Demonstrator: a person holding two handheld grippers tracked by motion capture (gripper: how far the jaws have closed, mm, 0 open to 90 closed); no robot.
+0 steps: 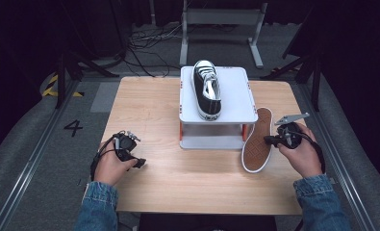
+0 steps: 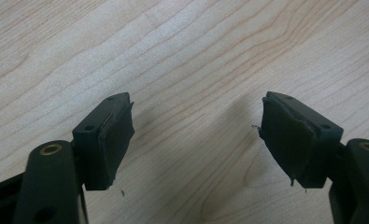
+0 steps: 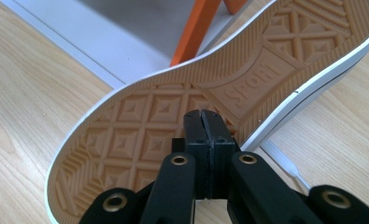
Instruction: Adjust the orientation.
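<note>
A black-and-white sneaker point(image 1: 207, 89) stands upright on a white raised platform point(image 1: 235, 96). A second sneaker point(image 1: 256, 142) lies on its side at the platform's right front corner, with its tan sole point(image 3: 140, 121) turned toward my right gripper. My right gripper point(image 1: 269, 140) sits just right of that sole. Its jaws point(image 3: 203, 116) are pressed together right in front of the tread, and I see nothing between them. A white lace end point(image 3: 285, 163) trails on the table beside them. My left gripper point(image 1: 140, 163) rests low over bare wood at the table's left front, open point(image 2: 196, 140) and empty.
The wooden table point(image 1: 187, 178) carries the platform on orange legs point(image 3: 196, 28) at its back centre. Cables and a metal frame point(image 1: 221, 19) lie on the floor beyond the far edge. Grey padded rails run along both sides.
</note>
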